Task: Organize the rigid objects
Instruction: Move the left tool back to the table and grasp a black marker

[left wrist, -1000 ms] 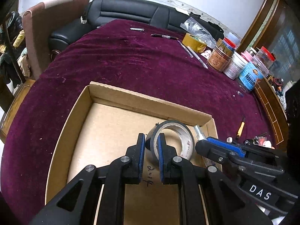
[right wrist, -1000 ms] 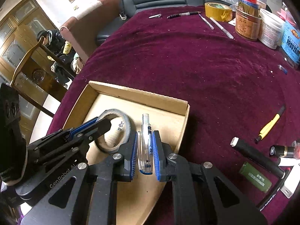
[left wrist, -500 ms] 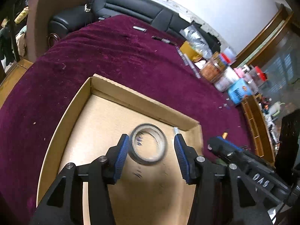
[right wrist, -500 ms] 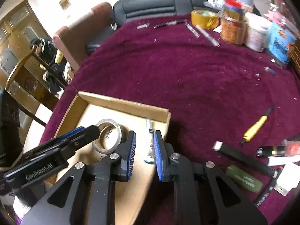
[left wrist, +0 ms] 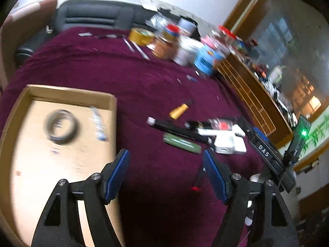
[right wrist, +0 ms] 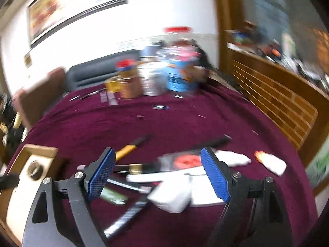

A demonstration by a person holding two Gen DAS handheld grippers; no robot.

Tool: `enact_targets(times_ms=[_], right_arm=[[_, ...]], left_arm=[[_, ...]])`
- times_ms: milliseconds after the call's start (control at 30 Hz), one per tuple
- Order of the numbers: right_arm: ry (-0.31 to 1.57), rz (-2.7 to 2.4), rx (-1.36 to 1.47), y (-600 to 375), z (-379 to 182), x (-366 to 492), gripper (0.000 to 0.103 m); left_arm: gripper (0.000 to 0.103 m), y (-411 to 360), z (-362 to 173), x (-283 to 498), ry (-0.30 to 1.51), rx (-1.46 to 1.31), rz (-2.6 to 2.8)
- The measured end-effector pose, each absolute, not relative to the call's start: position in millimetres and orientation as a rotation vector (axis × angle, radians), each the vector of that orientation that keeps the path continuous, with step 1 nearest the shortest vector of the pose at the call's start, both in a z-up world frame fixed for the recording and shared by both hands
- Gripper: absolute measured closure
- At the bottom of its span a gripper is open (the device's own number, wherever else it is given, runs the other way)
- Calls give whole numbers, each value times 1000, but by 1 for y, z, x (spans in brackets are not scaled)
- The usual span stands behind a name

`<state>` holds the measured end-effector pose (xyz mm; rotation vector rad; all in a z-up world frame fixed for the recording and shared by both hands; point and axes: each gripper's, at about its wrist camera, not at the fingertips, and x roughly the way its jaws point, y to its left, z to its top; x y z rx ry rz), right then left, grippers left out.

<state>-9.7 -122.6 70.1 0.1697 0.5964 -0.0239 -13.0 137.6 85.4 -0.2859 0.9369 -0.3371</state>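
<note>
A cardboard tray (left wrist: 61, 94) lies at the left on the purple cloth. Inside it are a grey tape roll (left wrist: 61, 126) and a clear pen (left wrist: 98, 123). My left gripper (left wrist: 165, 158) hovers over bare cloth just right of the tray, jaws opening, nothing between them. My right gripper (right wrist: 157, 156) hangs above a pile of small items, jaws opening wide and empty. The pile holds a yellow knife (right wrist: 127, 149), a white block (right wrist: 172, 195), a green stick (right wrist: 113, 194) and a black rod (right wrist: 209, 143). The tray (right wrist: 41, 150) shows at the left edge.
Jars and cans (left wrist: 185, 47) and a yellow tape roll (left wrist: 141, 36) stand at the table's far side, with loose pens beside them. A black sofa (left wrist: 92, 14) sits behind. A wooden cabinet (left wrist: 246, 86) runs along the right.
Both grippers let go of the tape roll and the pen, which now lie in the tray. Both opened and swung right, away from the tray, toward the pile.
</note>
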Motion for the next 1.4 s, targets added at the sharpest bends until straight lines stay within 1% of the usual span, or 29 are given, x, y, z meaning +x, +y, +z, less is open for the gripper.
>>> enact_targets(times_ms=[67,100,133,200,300,400,433,467,533,667,733,767,800,833,900,1000,1067,1133,1233,1267,1300,1333,1400], right_arm=[[591,-53,224,-143,56,-12,19],[618,-69,241,-150,49,-10,19],[646,-64,281,-157,48,-2,19],[626,-38,336,-167,49,-1,19],[657,1,354,-166,45,0,19],[674,32,360,-159,45,0,19],[674,38,364,-160,45,-1,19],[676,46,372,-160,45,-2,19],[683,58,394,-164,42,-4,19],[719,62,407,-166,36,0,19],[724,78,412,-164,36,-1,19],[725,83,412,-163,36,-2,19],[727,84,411,-162,36,-2,19],[726,84,408,-161,36,-2,19],[721,77,410,-162,36,-4,19],[722,69,418,-164,35,-2,19],[721,63,407,-163,36,-1,19],[722,59,397,-162,36,0,19],[720,51,389,-163,36,0,19],[719,46,390,-164,36,0,19],[718,44,393,-165,36,0,19],[716,41,398,-166,36,0,19],[715,40,401,-167,36,0,19]], left_arm=[[35,115,80,-1,958,-264,-334],[35,103,78,8,963,-243,-331],[35,96,78,10,962,-225,-329],[35,73,76,33,948,-140,-315],[35,48,68,65,946,-18,-302],[36,39,46,86,1026,8,-311],[36,38,36,89,1081,-24,-345],[36,36,34,86,1078,-23,-356],[35,27,34,71,1065,62,-381],[35,11,35,34,1102,151,-504],[36,4,25,22,1219,99,-618],[36,0,27,9,1184,135,-618],[38,-4,27,0,1196,168,-633],[41,-6,28,-4,1201,159,-645],[41,-2,39,-8,1167,110,-656],[40,10,60,7,1047,81,-562],[40,13,64,27,1031,53,-516],[39,10,59,56,1015,88,-470],[39,14,31,85,1094,158,-405],[34,16,17,92,1156,132,-432],[34,21,12,93,1197,54,-486],[34,21,13,92,1196,58,-494],[34,14,13,79,1197,160,-512]])
